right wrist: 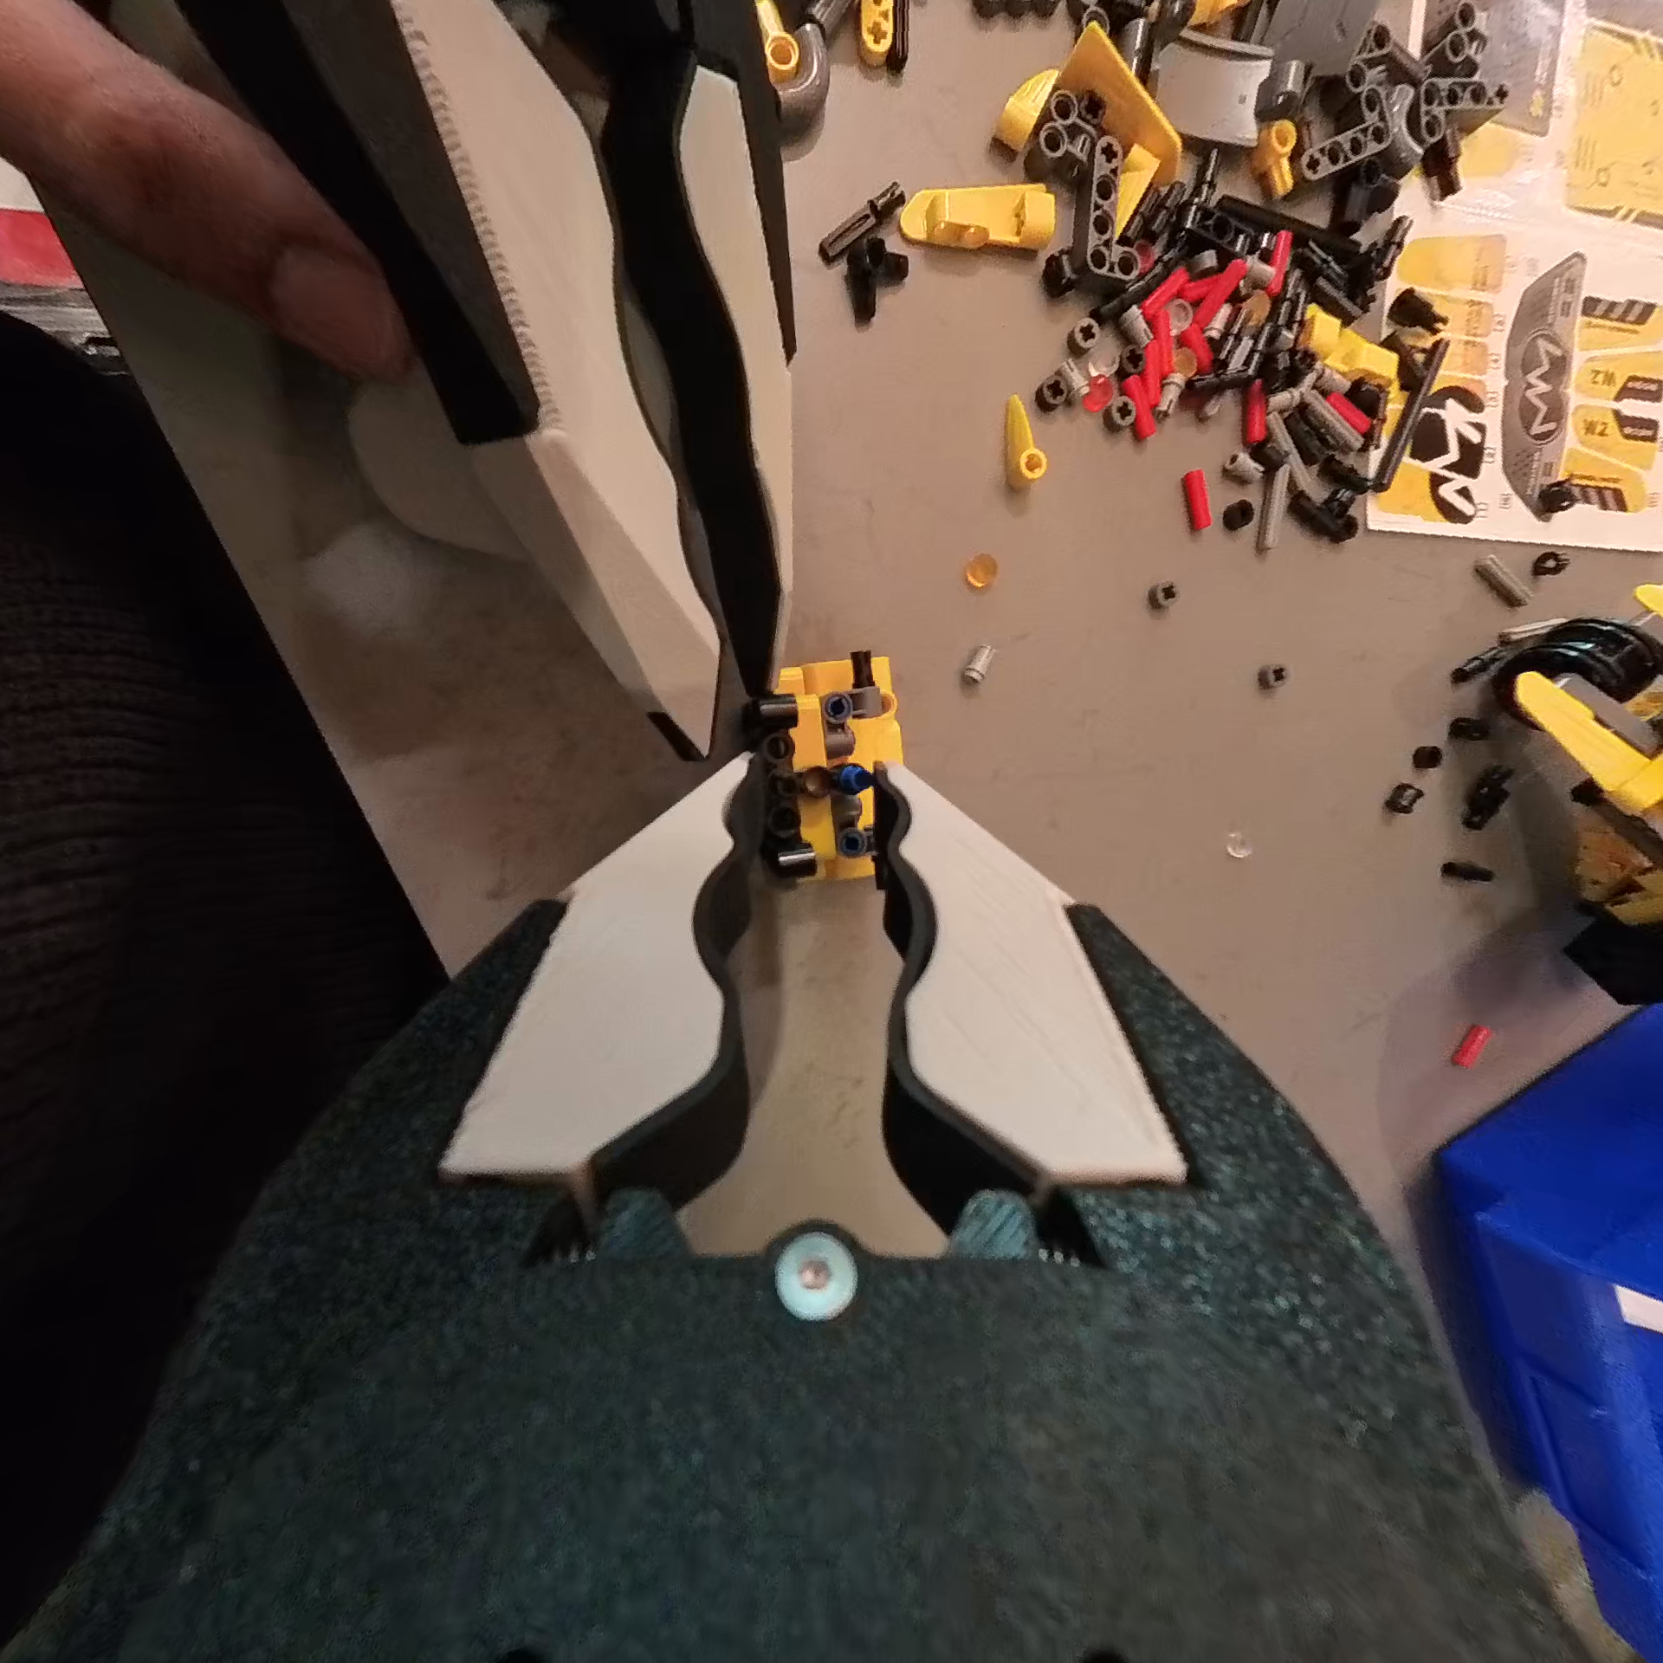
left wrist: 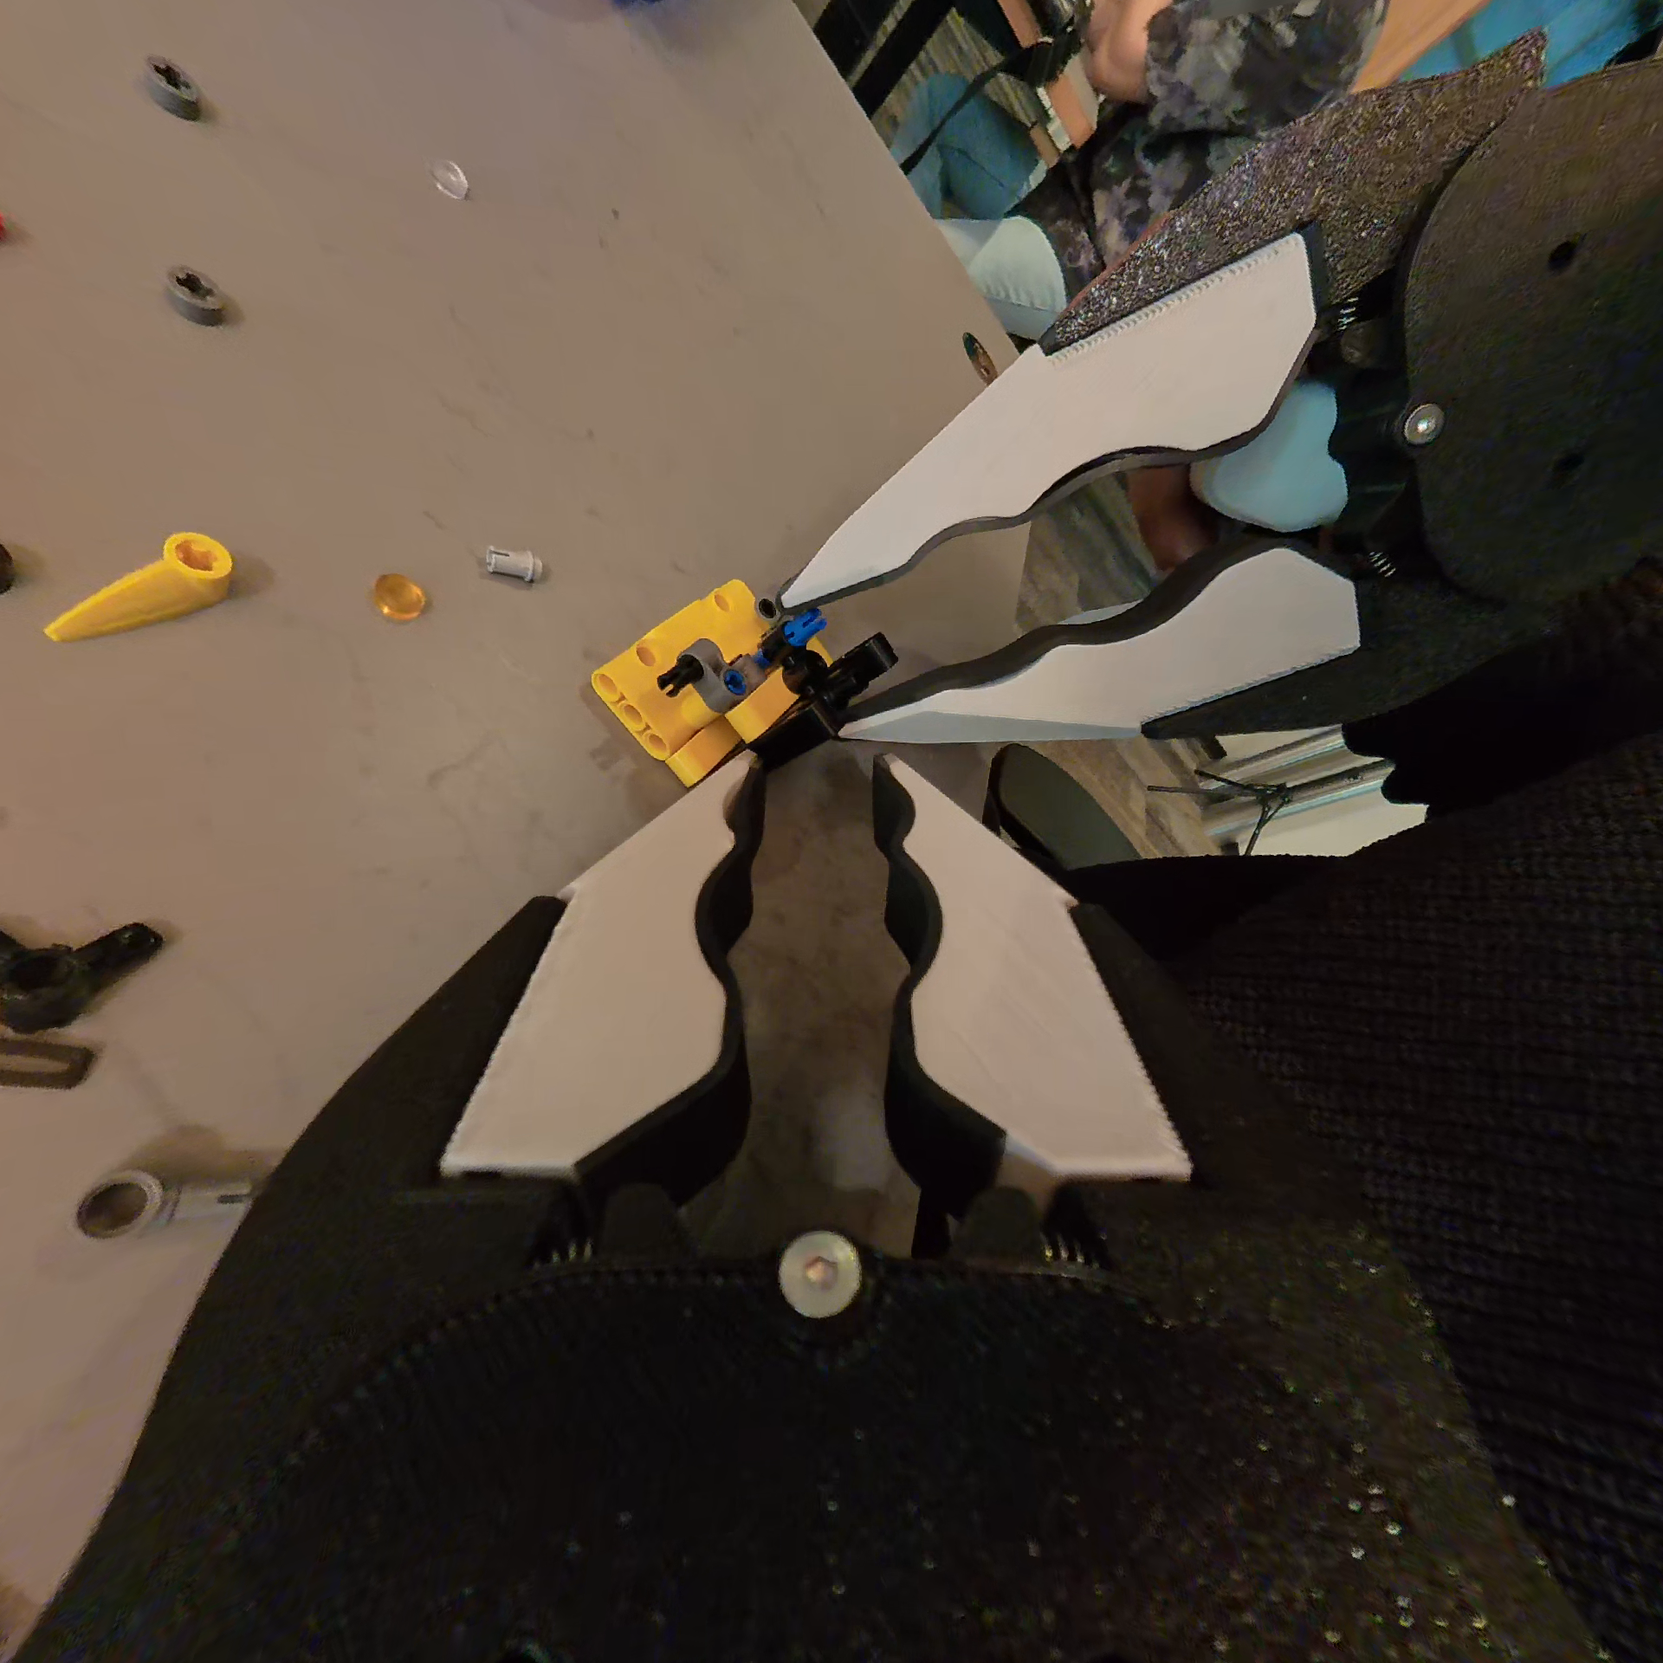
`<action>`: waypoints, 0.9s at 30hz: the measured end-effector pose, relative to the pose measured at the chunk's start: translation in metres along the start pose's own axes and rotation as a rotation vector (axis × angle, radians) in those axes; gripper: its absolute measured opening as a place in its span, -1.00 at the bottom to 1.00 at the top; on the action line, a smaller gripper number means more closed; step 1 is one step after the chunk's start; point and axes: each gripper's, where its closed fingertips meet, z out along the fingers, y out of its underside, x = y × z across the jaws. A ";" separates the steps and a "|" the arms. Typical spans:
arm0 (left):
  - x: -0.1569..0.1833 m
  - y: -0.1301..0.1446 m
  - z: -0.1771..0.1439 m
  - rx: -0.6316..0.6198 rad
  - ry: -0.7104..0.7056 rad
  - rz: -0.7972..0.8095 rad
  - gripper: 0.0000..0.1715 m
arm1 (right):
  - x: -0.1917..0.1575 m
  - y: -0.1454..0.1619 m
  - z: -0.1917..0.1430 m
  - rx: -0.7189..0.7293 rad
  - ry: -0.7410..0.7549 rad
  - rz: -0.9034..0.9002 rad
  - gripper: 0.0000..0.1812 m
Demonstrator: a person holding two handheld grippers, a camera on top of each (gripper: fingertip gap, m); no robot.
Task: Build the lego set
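A small yellow brick assembly (left wrist: 670,688) with black, grey and blue pins lies on the grey table (left wrist: 450,405) near its edge. My left gripper (left wrist: 817,763) is at its near end, shut on the assembly's black beam (left wrist: 796,733). My right gripper (left wrist: 813,666) reaches in from the right. In the right wrist view the right gripper (right wrist: 813,765) is shut around the assembly (right wrist: 841,810), one tip on the black beam and one by a blue pin (right wrist: 853,778). The left gripper (right wrist: 738,724) comes down from above, with a person's hand (right wrist: 225,225) on it.
Loose parts lie left of the assembly: a yellow cone (left wrist: 144,589), an orange stud (left wrist: 399,597), a grey pin (left wrist: 513,562). A pile of parts (right wrist: 1260,315), a sticker sheet (right wrist: 1530,360), a partly built yellow model (right wrist: 1602,765) and a blue bin (right wrist: 1566,1305) stand to the right. The grippers are tip to tip, or close to it. My right gripper's tips are some 7 centimetres from the orange stud (left wrist: 399,597). It is also in sight in the right wrist view (right wrist: 979,570).
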 end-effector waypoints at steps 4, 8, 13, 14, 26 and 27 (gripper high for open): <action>0.000 0.000 0.000 0.000 -0.003 0.001 -0.76 | 0.000 0.000 0.001 0.007 -0.012 0.013 -0.75; 0.000 0.000 0.000 -0.001 0.003 -0.004 -0.76 | 0.000 0.001 0.002 0.009 -0.019 0.022 -0.73; 0.000 0.001 0.001 -0.009 -0.004 0.003 -0.76 | -0.001 0.003 0.004 0.002 -0.021 0.006 -0.65; 0.000 0.001 0.001 -0.008 -0.004 0.001 -0.76 | -0.001 0.002 0.003 0.007 -0.025 0.010 -0.64; 0.010 0.006 0.005 -0.043 0.029 0.047 -0.76 | 0.021 -0.001 -0.019 0.043 -0.084 0.171 -0.76; 0.013 0.007 0.007 -0.047 0.042 0.056 -0.75 | 0.017 0.001 -0.017 0.024 -0.114 0.182 -0.77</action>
